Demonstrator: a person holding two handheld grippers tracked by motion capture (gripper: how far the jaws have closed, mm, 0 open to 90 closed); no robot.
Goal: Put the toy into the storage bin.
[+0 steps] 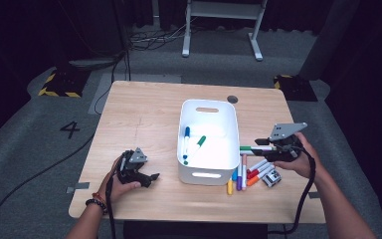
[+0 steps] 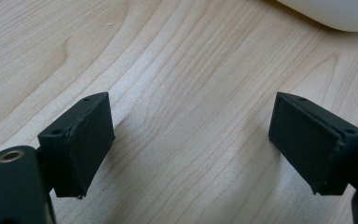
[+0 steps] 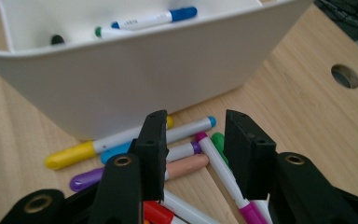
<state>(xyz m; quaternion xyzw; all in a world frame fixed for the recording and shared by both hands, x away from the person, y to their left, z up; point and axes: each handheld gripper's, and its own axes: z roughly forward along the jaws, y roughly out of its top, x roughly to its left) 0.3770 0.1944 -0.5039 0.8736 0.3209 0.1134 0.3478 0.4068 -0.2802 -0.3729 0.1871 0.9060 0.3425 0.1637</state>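
On the light wooden desk [image 1: 144, 114] stands a white bin [image 1: 208, 174] with handle cut-outs; inside it lie a blue-capped marker [image 1: 186, 142] and a green-capped marker [image 1: 197, 146]. Just right of the bin, a loose pile of markers [image 1: 248, 174] rests on the desk, touching or nearly touching the bin's wall.

The right hand-held gripper [image 1: 263, 145] hangs over the upper end of that pile. In the right gripper view its jaws stand partly apart above the markers, with a magenta-capped marker [image 3: 216, 163] lying on the desk below the gap; the pads press on nothing.

The left hand-held gripper [image 1: 151, 177] sits low at the left of the bin, well apart from the markers. In the left gripper view its jaws are wide apart over bare wood, with the bin's rounded corner [image 2: 331, 14] at the top edge
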